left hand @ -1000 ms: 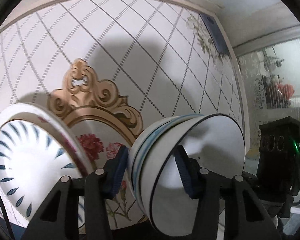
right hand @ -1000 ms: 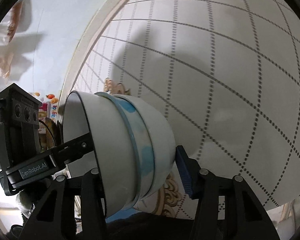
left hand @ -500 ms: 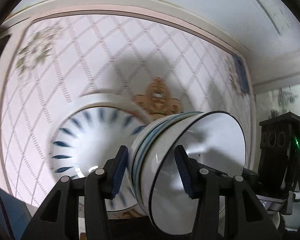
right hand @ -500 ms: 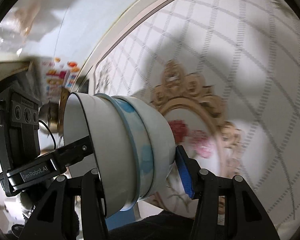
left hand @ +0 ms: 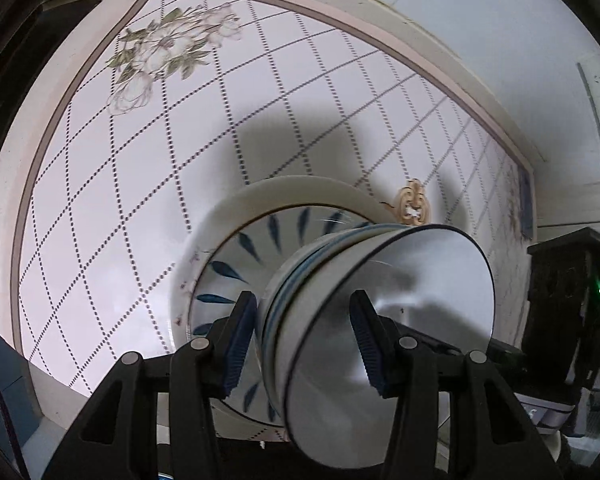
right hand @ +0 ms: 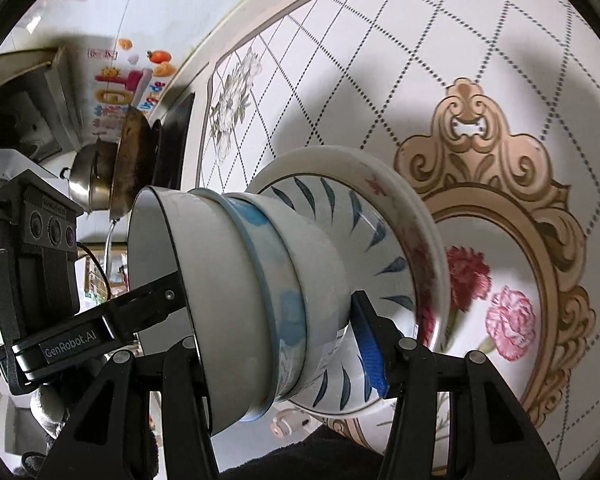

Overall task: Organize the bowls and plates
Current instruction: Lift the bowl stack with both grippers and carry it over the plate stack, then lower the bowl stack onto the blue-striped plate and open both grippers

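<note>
Bright, even light, soft shadows across the tablecloth, strong fisheye bending, dark corners

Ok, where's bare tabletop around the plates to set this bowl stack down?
Bare lattice tabletop lies between the plates and the flower print; the carnation print beside them is bare too. Crowded by the pots.

The stack of bowls looked like smooth, shiny china, white with blue bands. The plates under it were shiny china too, with painted blue leaves. The table had a smooth, slick top with printed flowers and dotted lines. The right gripper was matt black plastic, with a ridged blue rubbery pad at 5 o'clock. At 10 o'clock, a shiny metal pot sat by a dull, brown, rough-looking pan.
</note>
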Tool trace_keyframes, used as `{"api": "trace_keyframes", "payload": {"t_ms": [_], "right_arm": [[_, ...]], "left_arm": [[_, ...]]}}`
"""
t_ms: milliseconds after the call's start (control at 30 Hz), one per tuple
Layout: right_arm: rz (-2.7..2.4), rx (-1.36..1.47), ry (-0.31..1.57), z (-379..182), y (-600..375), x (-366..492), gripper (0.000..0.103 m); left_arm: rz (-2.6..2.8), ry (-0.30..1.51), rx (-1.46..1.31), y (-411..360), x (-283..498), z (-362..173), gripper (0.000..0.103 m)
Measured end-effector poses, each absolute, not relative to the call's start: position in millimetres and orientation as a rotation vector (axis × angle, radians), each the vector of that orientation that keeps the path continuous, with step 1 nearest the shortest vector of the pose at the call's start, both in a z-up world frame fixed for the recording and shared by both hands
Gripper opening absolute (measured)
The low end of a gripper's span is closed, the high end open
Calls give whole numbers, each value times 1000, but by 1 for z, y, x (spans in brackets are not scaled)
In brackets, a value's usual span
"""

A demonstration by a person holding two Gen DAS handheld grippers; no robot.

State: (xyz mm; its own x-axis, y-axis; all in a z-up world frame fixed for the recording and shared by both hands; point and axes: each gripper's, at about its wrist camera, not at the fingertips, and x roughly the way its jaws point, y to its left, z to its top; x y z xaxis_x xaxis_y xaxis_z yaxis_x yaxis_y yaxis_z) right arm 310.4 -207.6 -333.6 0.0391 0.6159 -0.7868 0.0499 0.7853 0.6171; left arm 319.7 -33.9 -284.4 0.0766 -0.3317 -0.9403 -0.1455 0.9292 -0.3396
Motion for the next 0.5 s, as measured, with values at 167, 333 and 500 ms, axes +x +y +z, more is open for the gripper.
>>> {"api": "trace_keyframes", "payload": {"t_ms": [167,333,500], "right_arm": [[467,539,1494,-341,-197,320,55],[464,540,1507,-345,-195,325,55],[454,549,1517,-348,-190,331,54]], "left_arm": [[-129,1505,-385,-31,321,-292,45],[-128,1503,-384,-30,323,-294,45],[-132,1502,-369,-31,323,-293,45]]}}
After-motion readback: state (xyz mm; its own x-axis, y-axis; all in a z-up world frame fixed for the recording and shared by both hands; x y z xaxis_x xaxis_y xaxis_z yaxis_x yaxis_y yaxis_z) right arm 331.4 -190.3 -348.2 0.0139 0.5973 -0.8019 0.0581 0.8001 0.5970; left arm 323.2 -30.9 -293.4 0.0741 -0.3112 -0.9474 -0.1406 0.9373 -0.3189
